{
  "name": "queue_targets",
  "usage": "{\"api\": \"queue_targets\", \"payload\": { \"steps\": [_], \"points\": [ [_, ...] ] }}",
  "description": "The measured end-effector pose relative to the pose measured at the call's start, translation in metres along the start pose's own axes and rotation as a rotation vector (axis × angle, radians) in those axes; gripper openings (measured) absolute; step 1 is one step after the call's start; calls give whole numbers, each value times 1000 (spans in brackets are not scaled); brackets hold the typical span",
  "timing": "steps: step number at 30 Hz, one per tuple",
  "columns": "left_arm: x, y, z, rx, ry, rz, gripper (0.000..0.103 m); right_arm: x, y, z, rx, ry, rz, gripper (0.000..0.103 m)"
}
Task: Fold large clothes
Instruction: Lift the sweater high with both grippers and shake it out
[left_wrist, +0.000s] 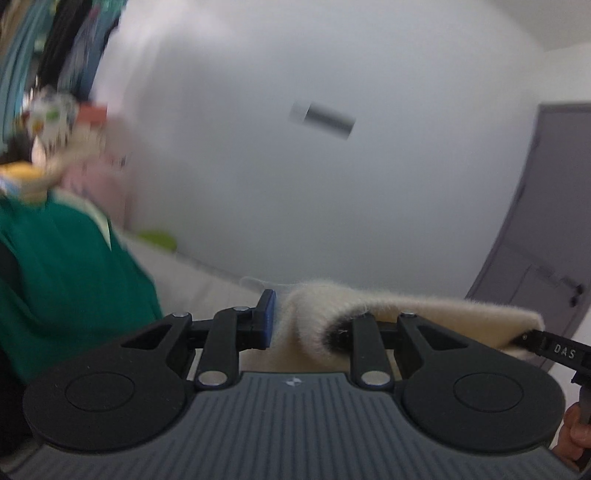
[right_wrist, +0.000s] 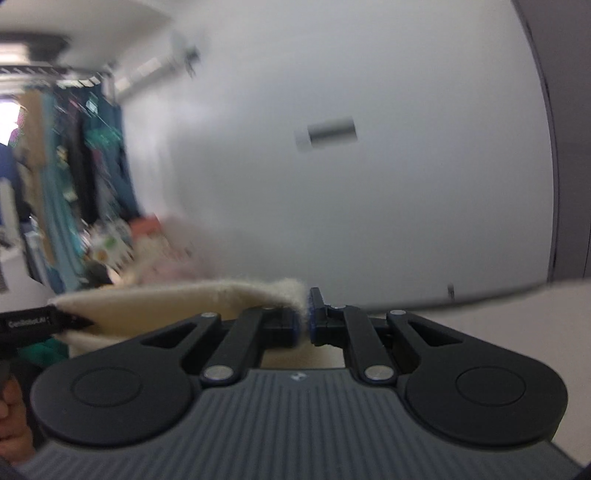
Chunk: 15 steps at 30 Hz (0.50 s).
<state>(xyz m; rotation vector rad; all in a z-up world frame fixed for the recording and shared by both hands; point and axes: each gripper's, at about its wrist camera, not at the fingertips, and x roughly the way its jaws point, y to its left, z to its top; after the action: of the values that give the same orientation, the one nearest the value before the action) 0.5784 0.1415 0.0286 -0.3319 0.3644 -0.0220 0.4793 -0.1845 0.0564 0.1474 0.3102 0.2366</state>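
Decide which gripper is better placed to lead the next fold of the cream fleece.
Probably right: the right gripper pinches a thin fleece edge; the left gripper stands wider, a bulky roll draped over it.

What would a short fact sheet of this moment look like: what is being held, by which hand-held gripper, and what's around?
item held: cream fuzzy garment, stretched between both tools
left hand-held gripper: garment bunched between its fingers, draped over the right one; closure unclear
right hand-held gripper: shut on the garment's edge
height: both lifted, facing a white wall
background: green cloth at left, grey door at right, hanging clothes
image quality: motion blur
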Motion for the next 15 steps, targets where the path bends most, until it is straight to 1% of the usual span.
{"api": "queue_targets", "payload": {
  "steps": [1, 3, 7, 10, 12, 15],
  "points": [
    [31, 9, -16, 0, 31, 8, 26, 22, -5, -12, -2, 25, -15, 8],
    [98, 32, -48, -4, 97, 20, 26, 73, -18, -45, 3, 86, -44, 8],
    [188, 60, -100, 4, 208, 27, 27, 142, -38, -100, 2, 199, -93, 8],
    [234, 70, -130, 8, 280, 32, 27, 175, -47, -132, 7, 277, -119, 8],
    [263, 80, -139, 2, 323, 37, 27, 188, -52, -151, 20, 320, -129, 8],
    [286, 90, -154, 4, 376, 48, 27, 196, -49, -163, 46, 358, -143, 8]
  ]
}}
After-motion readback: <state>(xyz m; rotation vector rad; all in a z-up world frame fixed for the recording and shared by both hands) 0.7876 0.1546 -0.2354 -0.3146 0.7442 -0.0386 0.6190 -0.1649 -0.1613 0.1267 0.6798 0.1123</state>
